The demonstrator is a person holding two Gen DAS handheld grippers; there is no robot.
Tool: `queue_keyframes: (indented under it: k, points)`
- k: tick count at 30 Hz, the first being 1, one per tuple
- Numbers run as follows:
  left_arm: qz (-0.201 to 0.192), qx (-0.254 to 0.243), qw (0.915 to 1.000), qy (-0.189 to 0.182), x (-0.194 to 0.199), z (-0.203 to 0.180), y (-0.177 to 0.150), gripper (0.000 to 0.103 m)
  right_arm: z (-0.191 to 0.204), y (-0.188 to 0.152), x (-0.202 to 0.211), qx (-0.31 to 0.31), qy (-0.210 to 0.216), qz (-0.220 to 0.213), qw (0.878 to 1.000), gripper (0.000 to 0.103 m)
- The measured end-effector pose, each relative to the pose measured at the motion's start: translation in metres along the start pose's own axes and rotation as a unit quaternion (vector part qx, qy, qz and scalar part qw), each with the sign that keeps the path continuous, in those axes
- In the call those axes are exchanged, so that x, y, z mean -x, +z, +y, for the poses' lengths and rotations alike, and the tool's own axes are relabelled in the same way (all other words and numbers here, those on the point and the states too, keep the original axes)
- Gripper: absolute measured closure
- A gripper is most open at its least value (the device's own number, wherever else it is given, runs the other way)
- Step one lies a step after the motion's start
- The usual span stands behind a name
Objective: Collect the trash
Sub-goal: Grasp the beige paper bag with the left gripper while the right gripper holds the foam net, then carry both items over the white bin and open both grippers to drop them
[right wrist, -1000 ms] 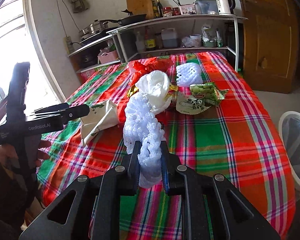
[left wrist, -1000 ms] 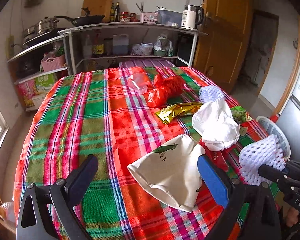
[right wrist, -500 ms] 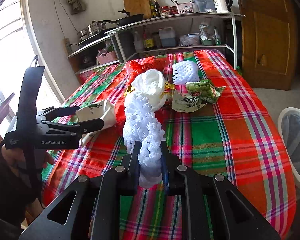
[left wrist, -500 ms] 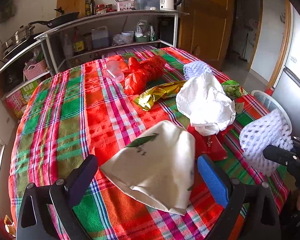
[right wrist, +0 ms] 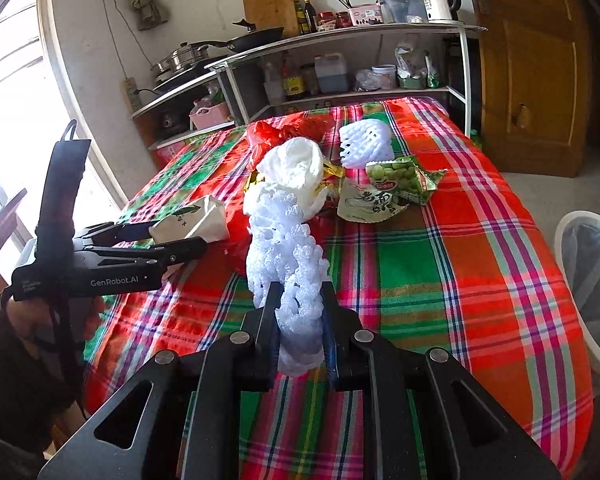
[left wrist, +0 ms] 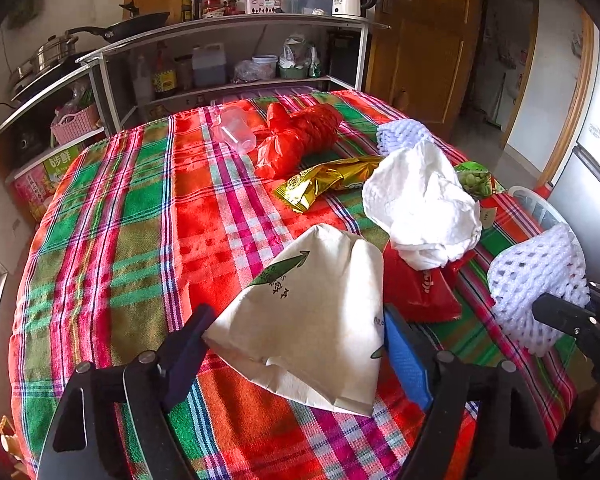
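Between closing left tool (left wrist: 296, 344): paper bag (left wrist: 316, 320).

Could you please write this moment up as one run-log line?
task: collect trash | left gripper: closing around cream paper bag on plaid tablecloth | right gripper: shut on white foam fruit net

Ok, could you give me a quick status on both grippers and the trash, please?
Left gripper closing around cream paper bag on the tablecloth. Right gripper shut on white foam net. More wrappers beyond; nothing blocking.
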State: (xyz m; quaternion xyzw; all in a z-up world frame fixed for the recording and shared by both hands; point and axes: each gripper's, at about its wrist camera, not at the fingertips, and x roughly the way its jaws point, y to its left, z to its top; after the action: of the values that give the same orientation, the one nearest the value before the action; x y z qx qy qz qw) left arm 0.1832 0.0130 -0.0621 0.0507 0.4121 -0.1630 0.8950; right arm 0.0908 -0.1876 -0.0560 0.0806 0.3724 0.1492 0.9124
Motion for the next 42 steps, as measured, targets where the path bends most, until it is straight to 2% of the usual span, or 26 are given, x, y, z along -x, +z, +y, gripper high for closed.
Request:
queue_keyframes:
  k: [3,10,11,12,21,29,35,42]
  points:
    - [-0.004,0.004,1.0,0.0,0.003,0.001,0.0,0.028,0.0,0.0,0.0,-0.001,0.0,0.0,1.0,0.085]
    - [-0.02,-0.003,0.9997,0.016,0.012,-0.005,-0.001,0.045,0.0,-0.001,0.003,-0.002,-0.004,-0.003,1.0,0.085]
    - [-0.022,-0.005,0.9996,0.017,0.013,-0.006,-0.001,0.049,0.0,-0.001,0.003,-0.001,-0.004,-0.003,1.0,0.085]
    - [-0.024,-0.007,0.9996,0.014,0.014,-0.007,-0.002,0.067,0.0,-0.001,0.004,-0.001,-0.004,-0.004,1.0,0.085]
    - [-0.027,-0.015,0.9993,0.018,0.021,-0.012,-0.003,0.066,-0.001,0.001,0.008,-0.005,-0.006,-0.009,1.0,0.085]
    - [-0.051,-0.02,0.9984,0.012,0.04,-0.025,0.003,0.066,-0.006,0.004,0.019,-0.011,-0.015,-0.021,1.0,0.085]
    - [-0.059,-0.04,0.9974,-0.008,0.049,-0.047,0.015,0.066,-0.016,0.009,0.044,-0.019,-0.044,-0.046,0.998,0.085]
    - [-0.07,-0.059,0.9947,-0.046,0.047,-0.087,0.034,0.065,-0.051,0.013,0.08,-0.047,-0.095,-0.074,0.992,0.085]
